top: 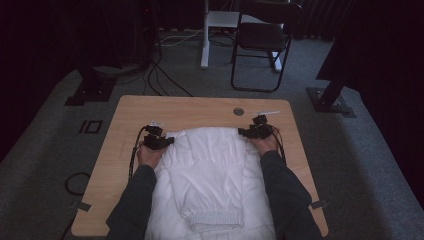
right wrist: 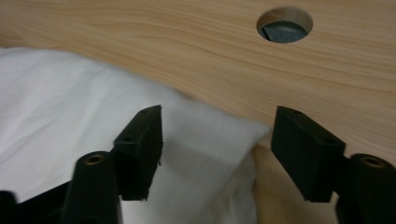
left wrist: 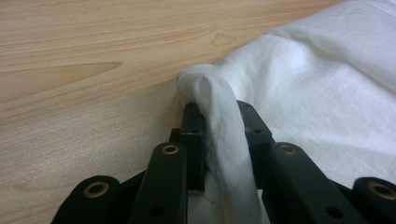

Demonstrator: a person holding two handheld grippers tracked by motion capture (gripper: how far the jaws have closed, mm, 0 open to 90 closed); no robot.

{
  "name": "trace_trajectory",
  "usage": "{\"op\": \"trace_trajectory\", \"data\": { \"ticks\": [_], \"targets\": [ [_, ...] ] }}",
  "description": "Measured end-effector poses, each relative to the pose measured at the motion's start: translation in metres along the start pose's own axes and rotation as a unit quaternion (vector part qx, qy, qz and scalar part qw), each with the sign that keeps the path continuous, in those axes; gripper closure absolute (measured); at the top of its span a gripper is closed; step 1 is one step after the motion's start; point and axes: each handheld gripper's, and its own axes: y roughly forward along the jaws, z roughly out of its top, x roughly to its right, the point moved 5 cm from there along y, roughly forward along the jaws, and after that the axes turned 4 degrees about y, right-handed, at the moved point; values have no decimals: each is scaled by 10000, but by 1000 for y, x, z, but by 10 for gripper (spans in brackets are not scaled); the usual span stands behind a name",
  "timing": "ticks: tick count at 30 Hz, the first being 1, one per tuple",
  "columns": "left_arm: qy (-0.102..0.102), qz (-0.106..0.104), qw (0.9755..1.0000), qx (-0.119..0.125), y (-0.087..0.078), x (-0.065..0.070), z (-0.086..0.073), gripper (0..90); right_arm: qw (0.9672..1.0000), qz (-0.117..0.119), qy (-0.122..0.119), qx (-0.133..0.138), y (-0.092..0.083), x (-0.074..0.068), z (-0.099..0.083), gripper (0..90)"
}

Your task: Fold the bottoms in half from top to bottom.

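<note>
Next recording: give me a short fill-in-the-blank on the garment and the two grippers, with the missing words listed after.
1. The left gripper is shut on a fold of the ____ garment.
2. The right gripper has its jaws ____, with nothing pinched between them.
3. The garment lies on a ____ table.
4. Beyond the right gripper, the tabletop has a round ____ cut through it.

Missing words: white; open; wooden; hole

Lab/studio: black drapes, floor cables (top: 160,75), rig stands, folding chair (top: 262,40)
</note>
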Motion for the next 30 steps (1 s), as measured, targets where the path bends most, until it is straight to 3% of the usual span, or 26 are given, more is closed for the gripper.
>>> {"op": "trace_trajectory", "data": {
  "ticks": [2, 4, 8, 10, 14, 16, 19, 23, 26, 30],
  "targets": [
    [-10, -4, 10000, 4, 0, 0, 0, 765, 9998, -94, 69, -137, 13, 4, 2, 284],
    [-11, -9, 10000, 6, 0, 0, 0, 765, 9994, -45, 144, -296, 24, 5, 1, 285],
    [-21, -11, 10000, 8, 0, 0, 0, 765, 9983, -211, 123, -533, 35, 5, -5, 338],
    [-37, -6, 10000, 12, 0, 0, 0, 766, 9984, -178, 111, -534, 35, 4, -5, 465],
    [-102, 17, 9999, 20, 0, 0, -1, 774, 9966, -337, -130, -738, 31, 5, -7, 836],
    [-127, 53, 9999, 40, 0, 1, -1, 792, 9960, -376, -101, -799, 27, 9, -9, 883],
    [-135, 55, 9999, 20, -1, 1, -1, 796, 9968, -342, -113, -708, 20, 16, -10, 890],
    [-215, 3, 9998, 54, 0, 0, -1, 795, 9986, -201, 150, -463, 8, 26, -9, 891],
    [-230, -28, 9997, 59, -1, -1, -2, 794, 9985, 53, 365, -398, 3, 31, -9, 867],
    [-186, 10, 9998, 45, 0, 0, -1, 793, 9957, 583, 707, -144, 1, 32, -5, 525]
  ]
}}
